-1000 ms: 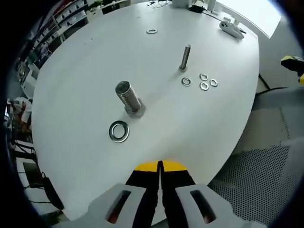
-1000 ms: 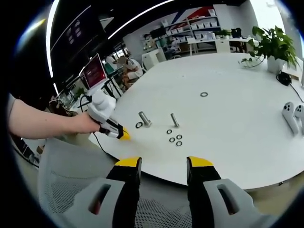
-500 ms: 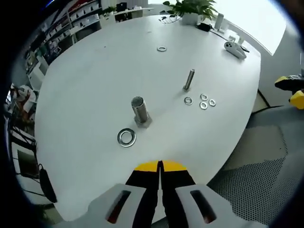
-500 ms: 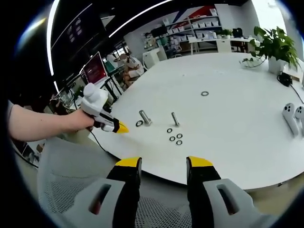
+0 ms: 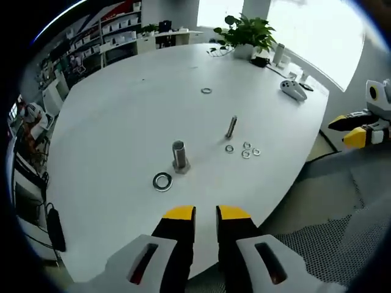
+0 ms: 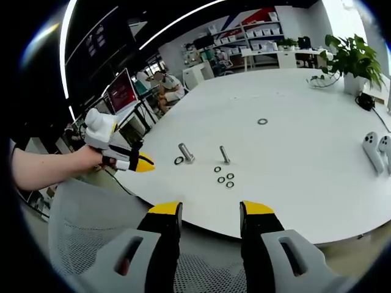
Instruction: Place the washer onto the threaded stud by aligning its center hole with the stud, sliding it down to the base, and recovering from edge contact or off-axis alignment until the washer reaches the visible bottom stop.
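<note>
**Left tool backs away from the tabletop, washer not yet picked up**

Seen from the left gripper view: left tool (image 5: 204, 212) hanging above the near edge of a large white tabletop (image 5: 110, 110), yellow-tipped jaws slightly apart and pinching nothing, where a second ago pressed together. Farther from the hardware than a second ago, everything now appearing smaller.

Large washer (image 5: 162, 181) lying flat on the tabletop, just beside the base of the thick threaded stud (image 5: 178, 155), which stands upright. Thinner stud (image 5: 231, 127) standing farther off, with four small washers (image 5: 245, 149) scattered near its foot and a lone washer (image 5: 206, 91) well beyond. Potted plant (image 5: 245, 36) and a white controller (image 5: 293, 90) at the far edge.

Seen from the right gripper view: right tool (image 6: 209, 210) held off the tabletop edge over a mesh chair (image 6: 85, 238), jaws spread wide and empty. Left tool held by a hand (image 6: 85, 160), off the tabletop edge and lifted away from the thick threaded stud.

Likely meaning: task barely begun; washer lying beside the stud, not on it, and a fresh approach needed to grasp it.
</note>
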### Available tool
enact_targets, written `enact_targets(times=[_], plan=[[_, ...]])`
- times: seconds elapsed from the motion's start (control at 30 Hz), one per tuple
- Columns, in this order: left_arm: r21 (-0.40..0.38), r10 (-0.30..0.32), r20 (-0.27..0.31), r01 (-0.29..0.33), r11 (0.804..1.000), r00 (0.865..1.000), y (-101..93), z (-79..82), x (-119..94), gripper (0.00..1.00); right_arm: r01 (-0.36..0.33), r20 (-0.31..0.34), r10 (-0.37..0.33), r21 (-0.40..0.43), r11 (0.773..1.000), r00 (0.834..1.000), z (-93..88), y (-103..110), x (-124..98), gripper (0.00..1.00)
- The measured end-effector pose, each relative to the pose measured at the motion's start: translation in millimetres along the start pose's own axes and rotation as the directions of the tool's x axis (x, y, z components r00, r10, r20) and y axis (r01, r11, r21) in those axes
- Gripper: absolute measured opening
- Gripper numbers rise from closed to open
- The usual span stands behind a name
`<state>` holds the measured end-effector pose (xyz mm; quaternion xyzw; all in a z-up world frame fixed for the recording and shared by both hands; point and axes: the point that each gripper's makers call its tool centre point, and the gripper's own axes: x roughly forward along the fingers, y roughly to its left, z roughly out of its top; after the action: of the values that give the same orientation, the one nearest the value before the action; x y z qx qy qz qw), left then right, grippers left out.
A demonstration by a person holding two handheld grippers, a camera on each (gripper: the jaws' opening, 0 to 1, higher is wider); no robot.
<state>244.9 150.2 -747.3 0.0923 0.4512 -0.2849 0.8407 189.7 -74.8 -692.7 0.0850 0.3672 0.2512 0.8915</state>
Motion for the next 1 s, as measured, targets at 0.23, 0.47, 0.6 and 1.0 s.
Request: enact_targets(times=[0.23, 0.47, 0.6, 1.0], plan=[[0.014, 0.002, 0.034, -0.003, 1.000, 0.999, 1.1, 1.9, -20.7, 0.23, 0.003, -0.007, -0.003, -0.003, 1.000, 1.000, -1.4, -0.4, 0.4, 0.40], [0.019, 0.009, 0.064, -0.011, 1.000, 0.998, 0.1, -1.8, -45.7, 0.31, 0.001, -0.014, -0.002, -0.007, 1.000, 1.000, -2.1, 0.3, 0.7, 0.40], [-0.001, 0.025, 0.086, -0.025, 1.000, 0.996, 0.9, -9.7, -62.4, 0.31, 0.001, -0.014, -0.001, -0.008, 1.000, 1.000, -2.0, 0.0, 0.9, 0.40], [-0.061, 0.098, 0.151, -0.090, 0.994, 0.984, 8.0, -21.9, -95.8, 0.33, 0.000, -0.016, 0.000, -0.007, 1.000, 1.000, -2.8, 0.4, 0.6, 0.40]])
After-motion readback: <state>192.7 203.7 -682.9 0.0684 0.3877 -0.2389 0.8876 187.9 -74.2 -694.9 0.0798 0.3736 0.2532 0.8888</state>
